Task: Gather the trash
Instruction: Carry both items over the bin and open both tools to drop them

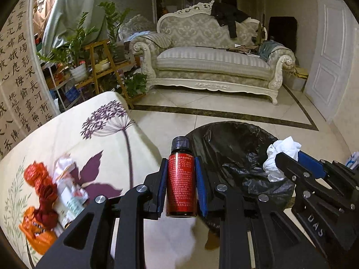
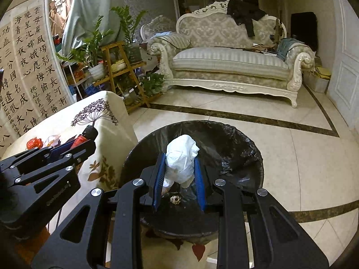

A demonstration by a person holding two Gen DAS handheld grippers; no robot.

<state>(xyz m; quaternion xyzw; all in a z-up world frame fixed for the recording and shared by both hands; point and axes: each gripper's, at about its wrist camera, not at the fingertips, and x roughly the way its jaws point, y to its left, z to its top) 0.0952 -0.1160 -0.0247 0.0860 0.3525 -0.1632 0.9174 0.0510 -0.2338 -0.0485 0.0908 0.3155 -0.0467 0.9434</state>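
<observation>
Left claw (image 1: 181,179) clamped on a red bottle (image 1: 181,183) with a black cap, held upright between the blue pads, above the gap between tabletop and bin. Right claw (image 2: 179,177) clenched on a crumpled white tissue (image 2: 181,157), hanging over the open mouth of the black-lined trash bin (image 2: 246,148). On the floral-cloth tabletop (image 1: 74,130) to the left lie orange-red wrappers (image 1: 41,188) and a blurred white packet (image 1: 69,192). Beyond, tiled floor, then a cream sofa (image 1: 213,62) and a plant stand (image 1: 105,67).
</observation>
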